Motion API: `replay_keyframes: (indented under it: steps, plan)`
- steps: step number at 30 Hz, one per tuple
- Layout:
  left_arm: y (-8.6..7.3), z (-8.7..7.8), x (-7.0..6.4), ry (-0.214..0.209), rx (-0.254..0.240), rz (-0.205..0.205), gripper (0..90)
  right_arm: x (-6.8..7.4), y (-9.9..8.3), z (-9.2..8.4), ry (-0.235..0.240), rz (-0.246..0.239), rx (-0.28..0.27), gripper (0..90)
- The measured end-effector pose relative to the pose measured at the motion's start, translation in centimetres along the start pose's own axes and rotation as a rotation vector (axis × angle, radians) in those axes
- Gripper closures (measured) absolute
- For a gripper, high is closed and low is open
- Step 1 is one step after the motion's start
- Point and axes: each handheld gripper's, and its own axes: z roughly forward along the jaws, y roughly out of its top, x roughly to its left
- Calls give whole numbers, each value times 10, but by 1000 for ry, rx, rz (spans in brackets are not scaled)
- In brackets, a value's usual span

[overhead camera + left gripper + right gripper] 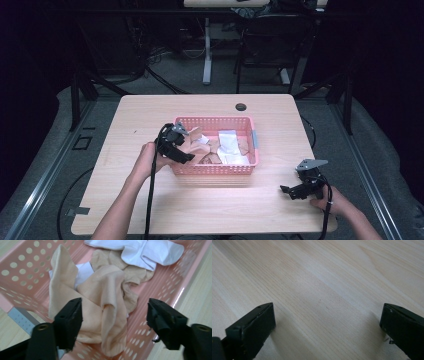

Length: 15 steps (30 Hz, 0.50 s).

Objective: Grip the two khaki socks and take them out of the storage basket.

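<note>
At the near right corner of the wooden table (150, 210), the right gripper (299, 190) rests low over bare wood, held by a hand (334, 202), its jaws spread wide with nothing between them; the right gripper view shows only pale grain between the two black jaws. Farther in and to the left, the left gripper (181, 150), held by the other hand (147, 157), hangs over the near left rim of a pink perforated basket (252, 145) at mid-table. Its jaws stand apart, one on each side of a crumpled beige cloth (100, 307) lying in the basket, not yet closed on it. Beyond that cloth sit a darker tan piece (130, 277) and, farthest, a white cloth (142, 251). Behind the table, a dark chair (272, 37) stands on the grey floor.
</note>
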Motion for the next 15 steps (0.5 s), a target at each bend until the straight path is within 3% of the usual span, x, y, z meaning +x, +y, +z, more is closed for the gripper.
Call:
replay_keyframes:
  steps: [10, 12, 15]
  plan:
    - [5, 10, -1, 19, 31, 0, 604, 0, 0, 0, 3, 1, -1, 0]
    - [4, 12, -1, 4, 40, -13, 647, 0, 0, 0, 0, 0, 0, 0]
    - [3, 13, 0, 14, 47, -32, 719, 0, 0, 0, 1, 0, -1, 0]
